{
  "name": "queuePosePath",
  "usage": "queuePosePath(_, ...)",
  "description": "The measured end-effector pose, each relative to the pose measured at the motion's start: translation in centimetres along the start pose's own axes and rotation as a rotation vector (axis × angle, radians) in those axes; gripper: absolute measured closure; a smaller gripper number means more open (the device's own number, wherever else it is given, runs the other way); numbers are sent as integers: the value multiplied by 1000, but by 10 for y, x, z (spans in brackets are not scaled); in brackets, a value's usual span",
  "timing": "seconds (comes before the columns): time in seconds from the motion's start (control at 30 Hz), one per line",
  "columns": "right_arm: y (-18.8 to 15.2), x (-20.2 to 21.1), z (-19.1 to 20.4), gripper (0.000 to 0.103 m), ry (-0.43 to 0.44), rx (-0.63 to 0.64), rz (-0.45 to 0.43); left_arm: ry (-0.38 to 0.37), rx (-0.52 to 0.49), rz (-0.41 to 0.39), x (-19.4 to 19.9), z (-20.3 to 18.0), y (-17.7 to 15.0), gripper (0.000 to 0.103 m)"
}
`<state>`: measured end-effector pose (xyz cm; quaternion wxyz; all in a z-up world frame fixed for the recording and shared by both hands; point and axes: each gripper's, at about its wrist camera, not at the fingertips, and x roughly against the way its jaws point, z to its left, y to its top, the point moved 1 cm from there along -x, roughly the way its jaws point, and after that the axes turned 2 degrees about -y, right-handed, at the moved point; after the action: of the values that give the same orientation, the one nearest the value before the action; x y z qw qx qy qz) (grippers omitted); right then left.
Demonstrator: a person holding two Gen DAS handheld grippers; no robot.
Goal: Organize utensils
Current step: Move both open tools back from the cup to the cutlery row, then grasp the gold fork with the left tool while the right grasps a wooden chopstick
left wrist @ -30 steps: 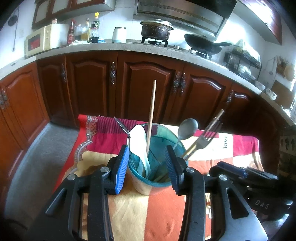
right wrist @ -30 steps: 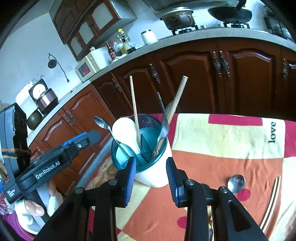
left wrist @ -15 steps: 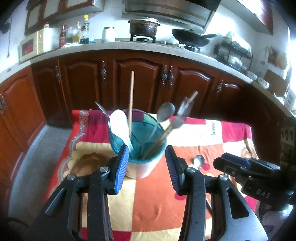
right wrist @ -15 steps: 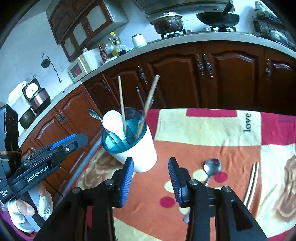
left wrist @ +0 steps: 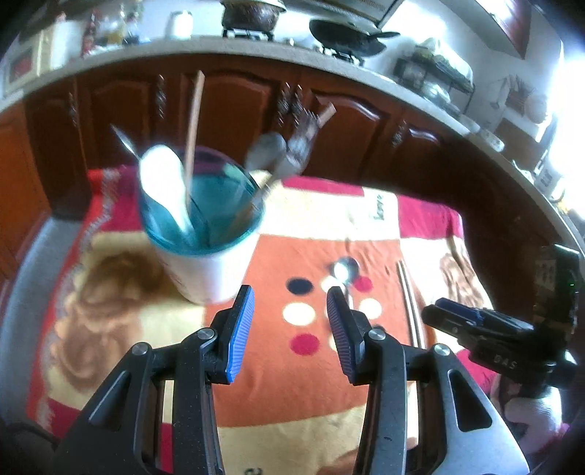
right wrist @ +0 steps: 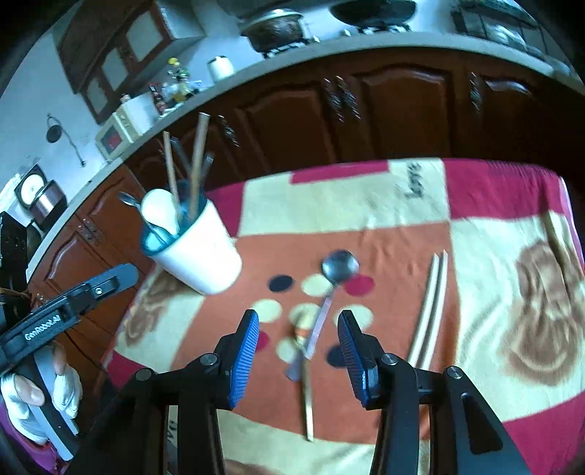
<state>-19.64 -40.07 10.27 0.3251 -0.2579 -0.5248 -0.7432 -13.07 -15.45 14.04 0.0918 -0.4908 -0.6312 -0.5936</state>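
Patterned tablecloth (right wrist: 384, 204) spread over table, kitchen cabinets (right wrist: 395, 109) behind. White utensil holder with teal rim (right wrist: 199, 252) upright near left edge of cloth, loaded with chopsticks, white spoon and metal cutlery. Left gripper (left wrist: 289, 329) part-open, empty, above cloth just right of holder. Right gripper (right wrist: 298, 358) opening, nothing gripped, over metal spoon (right wrist: 338, 268) lying flat on cloth. Chopstick pair (right wrist: 431, 303) right of spoon.

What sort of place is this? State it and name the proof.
A home kitchen, most likely: a pot and wok on a stove, a microwave on the counter, dark wooden cabinets beneath.
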Motion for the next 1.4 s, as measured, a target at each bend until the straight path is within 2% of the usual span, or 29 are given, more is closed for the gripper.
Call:
queuePosePath(0.3,-23,-19,-48,60,-53,-80,51,-98,-17,164,-54,-27,-21,62)
queuePosePath(0.57,-21,-28,-79,61,-80,-110,48,-122,-15,253,-100,-47,-25,62)
queuePosePath(0.67,-12,-35,-90,69,-78,-117,50,-120,-13,274,-113,-51,-25,62)
queuePosePath(0.77,-1,-47,-101,77,-167,-95,67,-112,-18,285,-123,-53,-23,62)
queuePosePath(0.87,6,-57,-112,78,-210,-103,92,-104,-17,292,-131,-54,-20,62)
queuePosePath(1.1,15,-80,-117,78,-235,-65,138,-85,-27,316,-144,-52,-22,62)
queuePosePath(1.23,19,-81,-120,79,-332,-15,154,-66,-36,325,-141,-42,-25,62)
queuePosePath(1.4,20,-74,-132,79,-291,-66,146,-77,7,331,-138,-29,-26,62)
